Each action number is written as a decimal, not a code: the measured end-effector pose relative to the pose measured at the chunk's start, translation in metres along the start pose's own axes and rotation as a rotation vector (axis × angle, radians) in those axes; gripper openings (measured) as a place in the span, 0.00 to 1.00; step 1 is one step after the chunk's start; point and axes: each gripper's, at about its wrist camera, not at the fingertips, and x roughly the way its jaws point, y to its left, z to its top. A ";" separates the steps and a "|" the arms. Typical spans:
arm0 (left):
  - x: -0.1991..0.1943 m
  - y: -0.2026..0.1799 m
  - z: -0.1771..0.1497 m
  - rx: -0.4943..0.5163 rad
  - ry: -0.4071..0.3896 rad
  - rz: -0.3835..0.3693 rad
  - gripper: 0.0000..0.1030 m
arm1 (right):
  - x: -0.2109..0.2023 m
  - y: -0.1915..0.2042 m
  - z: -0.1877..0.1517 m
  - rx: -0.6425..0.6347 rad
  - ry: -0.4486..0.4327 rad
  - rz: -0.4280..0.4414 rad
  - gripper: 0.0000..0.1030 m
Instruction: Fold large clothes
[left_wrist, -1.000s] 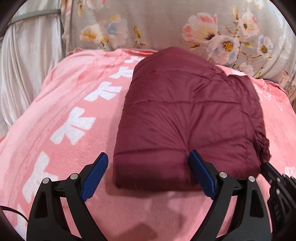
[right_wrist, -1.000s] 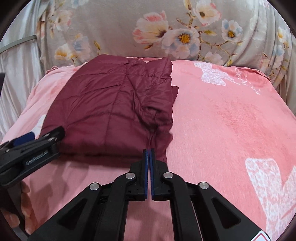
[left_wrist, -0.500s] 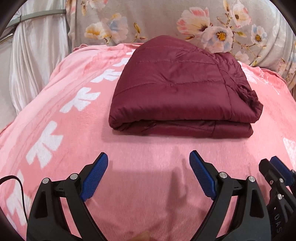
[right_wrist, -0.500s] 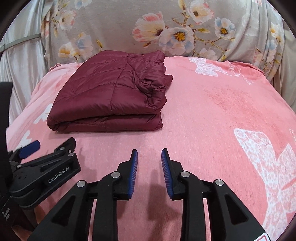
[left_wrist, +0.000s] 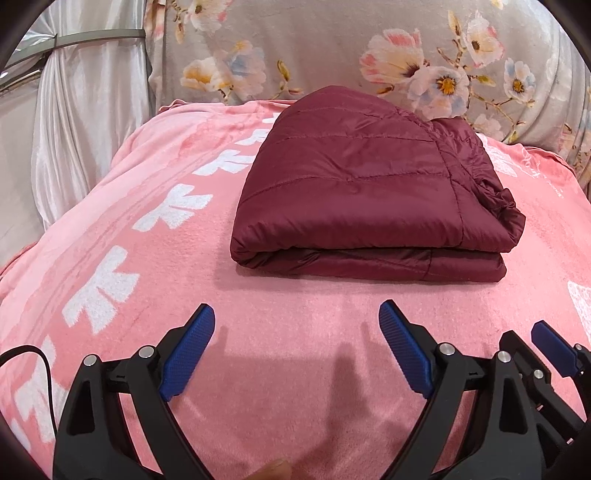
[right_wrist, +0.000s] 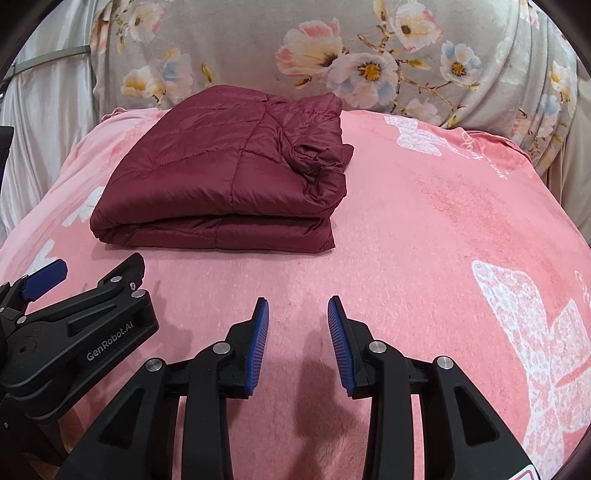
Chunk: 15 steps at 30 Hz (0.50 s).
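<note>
A maroon quilted jacket (left_wrist: 362, 192) lies folded in a thick rectangle on the pink blanket (left_wrist: 295, 369), its fold edge facing me. In the right wrist view the jacket (right_wrist: 221, 177) sits up and to the left, with a bunched sleeve at its right side. My left gripper (left_wrist: 295, 310) stands wide open over bare blanket, a short way in front of the jacket, with nothing between its fingers. My right gripper (right_wrist: 297, 301) is opening, its jaws partly apart and nothing between them, also short of the jacket. The two grippers hang side by side.
A grey floral cushion (left_wrist: 332, 48) rises behind the blanket. A white satin curtain (left_wrist: 74, 129) hangs at the left. A thin black cable (left_wrist: 33, 354) runs at the lower left. The pink blanket (right_wrist: 443, 221) stretches bare to the right of the jacket.
Both grippers drew back from the jacket's front edge. The right gripper, shut at that edge a second ago, has let go and opened. The jacket now lies free.
</note>
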 end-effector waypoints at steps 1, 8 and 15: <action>0.000 0.000 0.000 0.000 -0.001 0.001 0.86 | 0.000 0.000 0.000 -0.001 0.000 -0.003 0.33; -0.001 0.000 -0.001 0.002 -0.003 0.006 0.85 | 0.000 0.000 0.000 -0.006 -0.002 -0.012 0.33; -0.001 0.001 0.000 0.002 -0.009 0.008 0.85 | -0.002 0.001 0.000 -0.011 -0.010 -0.022 0.33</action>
